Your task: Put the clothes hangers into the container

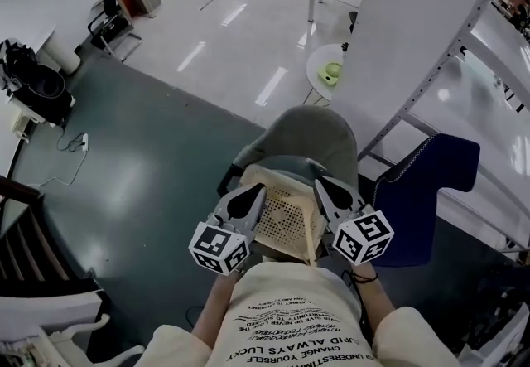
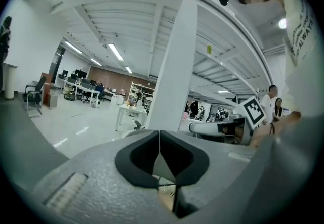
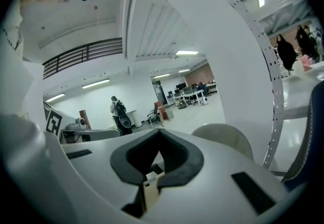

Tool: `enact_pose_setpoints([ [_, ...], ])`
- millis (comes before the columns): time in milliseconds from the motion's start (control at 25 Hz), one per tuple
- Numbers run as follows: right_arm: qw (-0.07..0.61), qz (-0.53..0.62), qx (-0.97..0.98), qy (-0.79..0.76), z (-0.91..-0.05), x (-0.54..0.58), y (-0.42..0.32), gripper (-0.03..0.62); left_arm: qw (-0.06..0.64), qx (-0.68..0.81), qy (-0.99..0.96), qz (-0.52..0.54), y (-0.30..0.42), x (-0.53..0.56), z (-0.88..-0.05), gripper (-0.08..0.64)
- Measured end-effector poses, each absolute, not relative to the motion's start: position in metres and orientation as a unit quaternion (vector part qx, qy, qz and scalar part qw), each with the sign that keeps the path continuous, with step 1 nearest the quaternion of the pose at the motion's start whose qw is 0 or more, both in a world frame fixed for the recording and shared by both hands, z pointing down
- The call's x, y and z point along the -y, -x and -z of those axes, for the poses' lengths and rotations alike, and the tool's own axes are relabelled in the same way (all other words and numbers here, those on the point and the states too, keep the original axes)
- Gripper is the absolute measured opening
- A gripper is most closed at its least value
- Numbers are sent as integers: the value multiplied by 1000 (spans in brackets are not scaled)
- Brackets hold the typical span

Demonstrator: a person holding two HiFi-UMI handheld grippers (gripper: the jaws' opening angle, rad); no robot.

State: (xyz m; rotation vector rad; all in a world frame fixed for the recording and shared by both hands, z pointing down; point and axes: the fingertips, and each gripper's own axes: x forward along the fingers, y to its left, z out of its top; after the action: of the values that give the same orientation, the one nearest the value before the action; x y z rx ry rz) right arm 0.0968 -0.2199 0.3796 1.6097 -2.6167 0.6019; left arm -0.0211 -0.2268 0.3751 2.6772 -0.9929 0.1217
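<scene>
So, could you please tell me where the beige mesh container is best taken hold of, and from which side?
Take the beige mesh container by its solid rim, I'd say, at two opposite sides, coming in from left and right. The walls are perforated, while the rim is a narrow band that jaws can pinch, as the left gripper and right gripper do now.

Glossy white floor [image 1: 240,26], dark teal floor patch [image 1: 141,183], white pillar [image 1: 414,34], blue chair [image 1: 431,191], grey chair [image 1: 315,132], ceiling strip lights [image 2: 115,52] lit.
</scene>
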Motion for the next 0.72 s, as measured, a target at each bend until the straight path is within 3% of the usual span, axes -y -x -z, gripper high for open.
enact_pose_setpoints([
  [360, -43, -159, 827, -537, -344, 219, -101, 5, 98, 370, -924, -23, 44, 228, -345, 25],
  [720, -32, -131, 826, -547, -335, 213, -103, 3, 87, 401, -912, -15, 64, 229, -339, 25],
])
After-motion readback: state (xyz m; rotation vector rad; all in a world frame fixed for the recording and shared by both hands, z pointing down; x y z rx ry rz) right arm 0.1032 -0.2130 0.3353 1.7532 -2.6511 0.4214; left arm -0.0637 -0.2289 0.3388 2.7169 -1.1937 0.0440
